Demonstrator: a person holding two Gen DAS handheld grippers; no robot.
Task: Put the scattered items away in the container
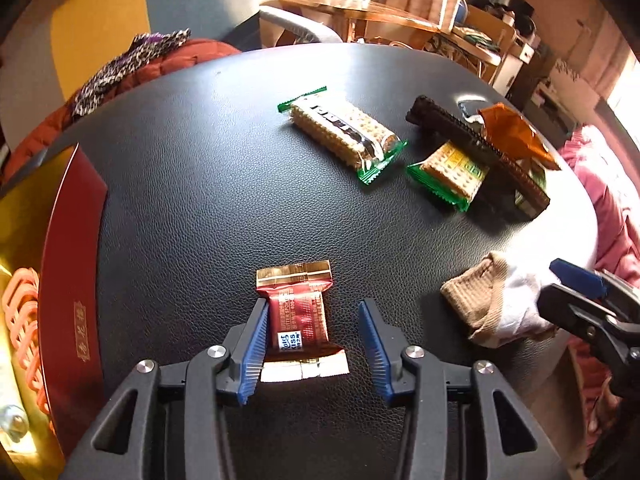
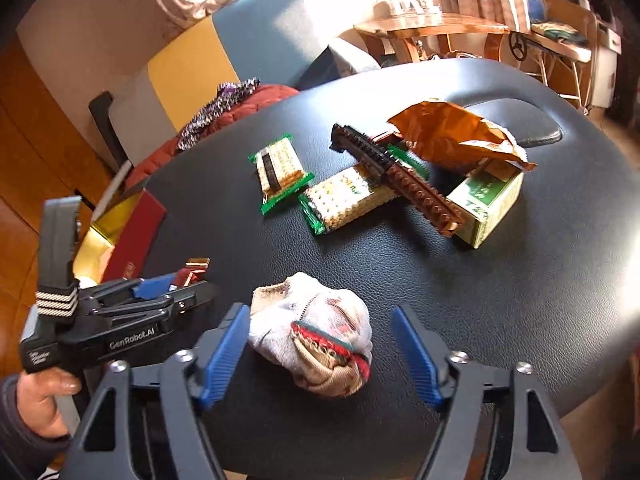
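Note:
My left gripper (image 1: pixel 314 316) is open around a red and gold snack bar (image 1: pixel 299 314) lying on the black table (image 1: pixel 180 200); the left pad touches the wrapper. My right gripper (image 2: pixel 318 332) is open around a rolled white and tan sock (image 2: pixel 316 336). The sock also shows in the left wrist view (image 1: pixel 492 300). Further out lie two green-wrapped cracker packs (image 1: pixel 344 134) (image 1: pixel 450 172), a brown comb-like bar (image 2: pixel 396 178), an orange foil bag (image 2: pixel 452 136) and a green box (image 2: pixel 490 204). A red box with a gold inside (image 1: pixel 72 240) sits at the table's left edge.
A red jacket with a patterned scarf (image 1: pixel 132 64) lies beyond the table's far left edge. A chair (image 2: pixel 224 52) and a wooden side table (image 2: pixel 432 28) stand behind. Orange items (image 1: pixel 22 316) lie inside the red box.

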